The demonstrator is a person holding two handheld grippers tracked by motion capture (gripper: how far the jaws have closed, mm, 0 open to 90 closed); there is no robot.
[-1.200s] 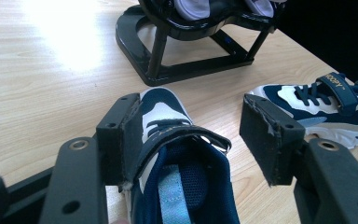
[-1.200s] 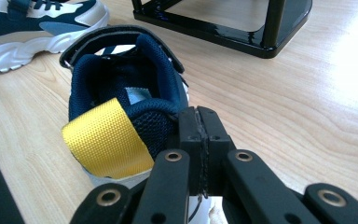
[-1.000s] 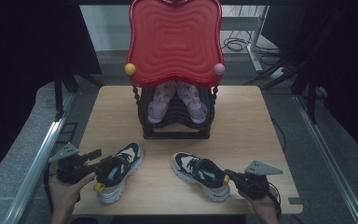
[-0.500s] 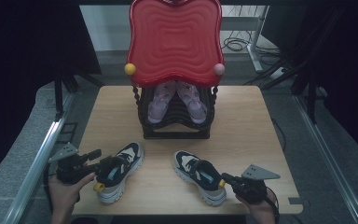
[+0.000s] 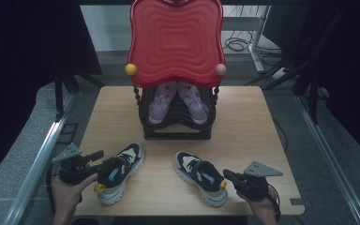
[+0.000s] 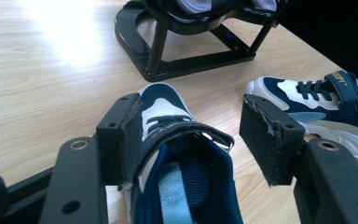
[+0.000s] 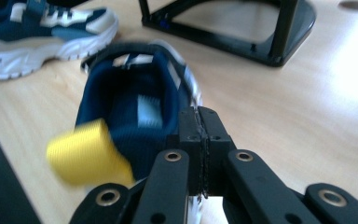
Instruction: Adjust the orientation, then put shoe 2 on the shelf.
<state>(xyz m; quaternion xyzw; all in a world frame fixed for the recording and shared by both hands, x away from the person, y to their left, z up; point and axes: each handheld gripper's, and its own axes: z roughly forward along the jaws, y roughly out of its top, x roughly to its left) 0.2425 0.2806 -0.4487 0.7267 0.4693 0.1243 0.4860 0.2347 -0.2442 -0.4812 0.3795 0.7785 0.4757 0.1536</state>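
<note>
Two navy-and-white sneakers lie near the front edge of the tabletop (image 5: pixel 243 117), and I count one at each of my grippers. My left gripper (image 5: pixel 104 159) stands released, its black foam-padded jaws straddling the heel of the left sneaker (image 5: pixel 119 171); one pad looks to touch the collar, the other stands clear. My right gripper (image 5: pixel 226 174) is clenched, its pads pressed flat together at the heel rim of the right sneaker (image 5: pixel 200 177), just beside a yellow woven pull loop (image 7: pixel 86 154); I cannot tell whether fabric is pinched. Both shoes have mesh lining, a strap and chunky white ridged soles. Farther back, mid-table, one glossy black plastic shoe rack (image 5: pixel 176 115) holds two pale lilac shoes (image 5: pixel 176 98), under one red wavy-ribbed panel (image 5: pixel 176 40) with two small balls at its lower corners.
</note>
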